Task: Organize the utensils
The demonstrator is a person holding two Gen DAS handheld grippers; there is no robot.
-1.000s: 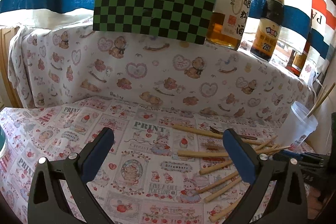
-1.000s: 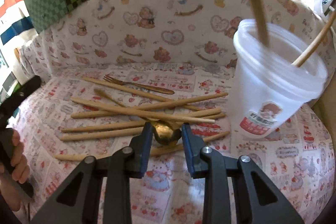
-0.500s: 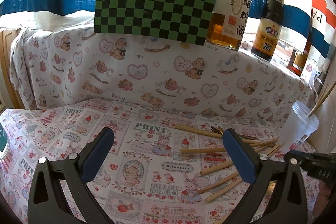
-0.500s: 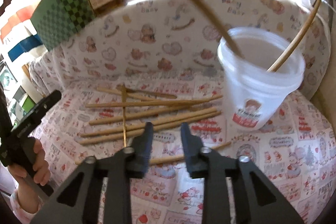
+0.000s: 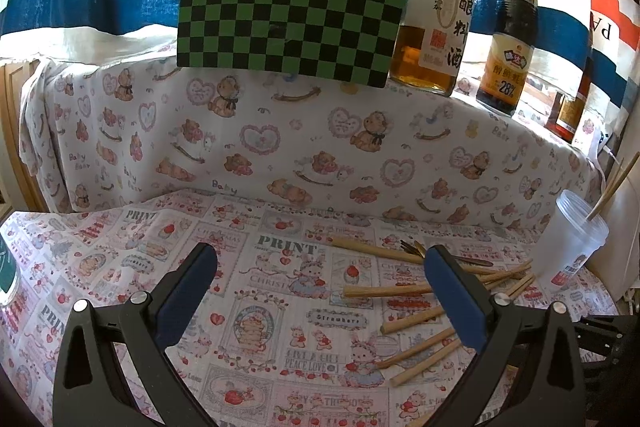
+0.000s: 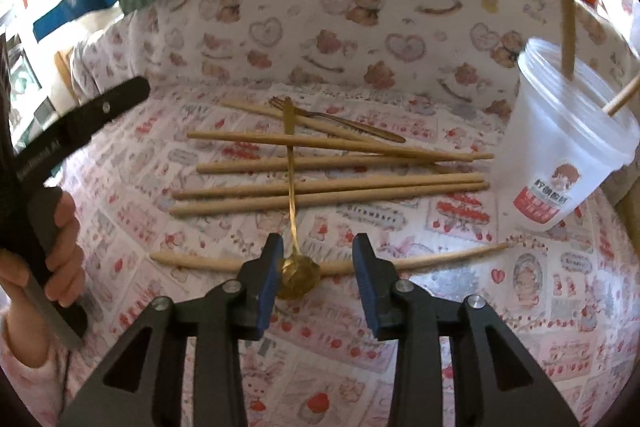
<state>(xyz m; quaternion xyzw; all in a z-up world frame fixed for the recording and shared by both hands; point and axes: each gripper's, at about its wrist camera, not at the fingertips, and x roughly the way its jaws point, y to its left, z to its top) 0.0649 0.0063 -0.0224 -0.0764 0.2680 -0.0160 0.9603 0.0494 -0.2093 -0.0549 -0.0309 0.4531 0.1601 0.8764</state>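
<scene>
1. In the right wrist view the right gripper point(image 6: 316, 269) sits low over the cloth with its jaws opening. The bowl of a gold spoon point(image 6: 298, 275) lies between them, against the left finger point(image 6: 269, 281) and clear of the right one, so nothing is clamped.
2. The spoon's long axis runs from the bowl toward 12 o'clock, its handle crossing the chopsticks point(image 6: 328, 187), which lie 9-to-3.
3. A gold fork point(image 6: 340, 121) lies beyond, near the handle's tip.
4. The plastic cup point(image 6: 568, 147), at 2 o'clock from the claw, already holds two sticks; its red label is unreadable.
5. The left gripper point(image 5: 320, 291) hovers wide open and empty; the pile lies at its 3 o'clock, so the right hand is nearer.
6. Readable: "PRINT", "Strawberr" and "PEACE LOVE" on the tablecloth point(image 5: 280, 307); "28" on the dark bottle point(image 5: 508, 39); Chinese characters on the amber bottle point(image 5: 440, 23).
</scene>
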